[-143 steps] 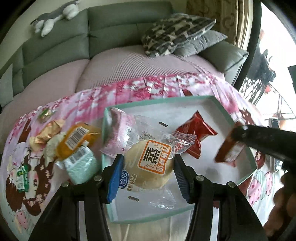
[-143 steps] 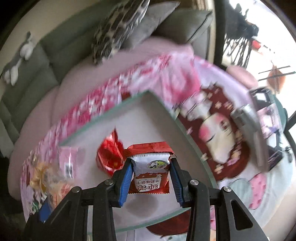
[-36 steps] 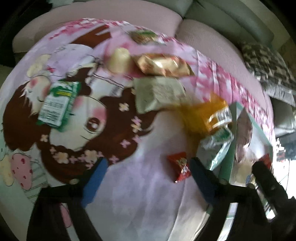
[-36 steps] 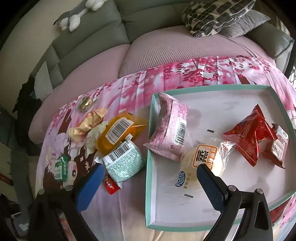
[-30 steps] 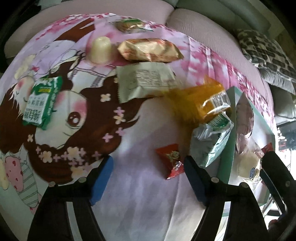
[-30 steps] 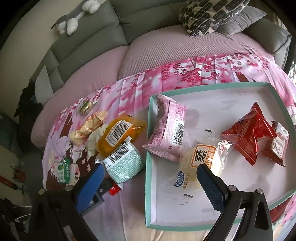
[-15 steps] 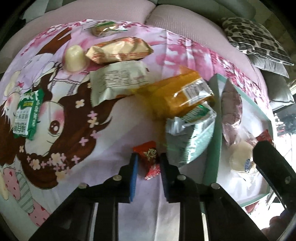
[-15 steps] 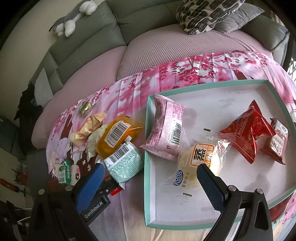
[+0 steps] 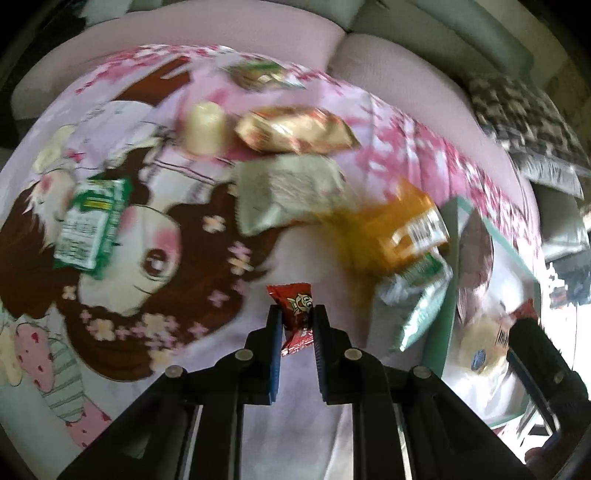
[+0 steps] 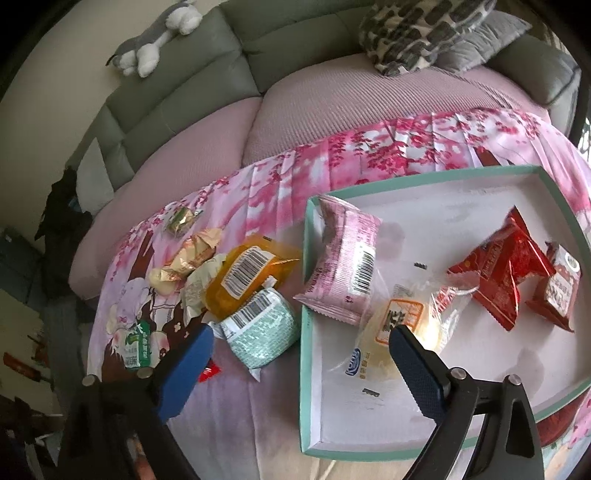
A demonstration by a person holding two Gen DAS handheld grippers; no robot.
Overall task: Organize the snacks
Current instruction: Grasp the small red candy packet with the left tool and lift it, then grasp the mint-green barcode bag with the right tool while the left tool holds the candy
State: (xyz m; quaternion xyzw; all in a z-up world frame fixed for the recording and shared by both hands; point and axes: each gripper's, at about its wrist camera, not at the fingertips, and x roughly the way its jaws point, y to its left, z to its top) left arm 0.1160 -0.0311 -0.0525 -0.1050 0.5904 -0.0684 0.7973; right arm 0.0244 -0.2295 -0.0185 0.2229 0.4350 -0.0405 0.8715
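Observation:
My left gripper (image 9: 297, 314) is shut on a small red snack packet (image 9: 293, 299) and holds it just above the pink cartoon tablecloth. That packet (image 10: 208, 371) peeks out behind a finger in the right wrist view. My right gripper (image 10: 299, 334) hovers wide, its jaws closing, over the mint-green packet (image 10: 262, 328) and the left rim of the teal-edged white tray (image 10: 443, 177); its pads press on nothing. In the tray lie a pink packet (image 10: 347, 266), a bun in clear wrap (image 10: 399, 325) and two red packets (image 10: 506, 273).
Left of the tray lie an orange packet (image 10: 243, 277), a pale packet (image 9: 288, 192), a gold packet (image 9: 295, 129), a small cream cup (image 9: 205, 127) and a green carton (image 9: 92, 221). A grey sofa with a patterned pillow (image 10: 417, 29) and a plush toy (image 10: 155, 40) stands behind.
The left jaws came together on the small red packet, which now sits a little off the cloth. The right jaws have narrowed slightly; that hand has kept its place.

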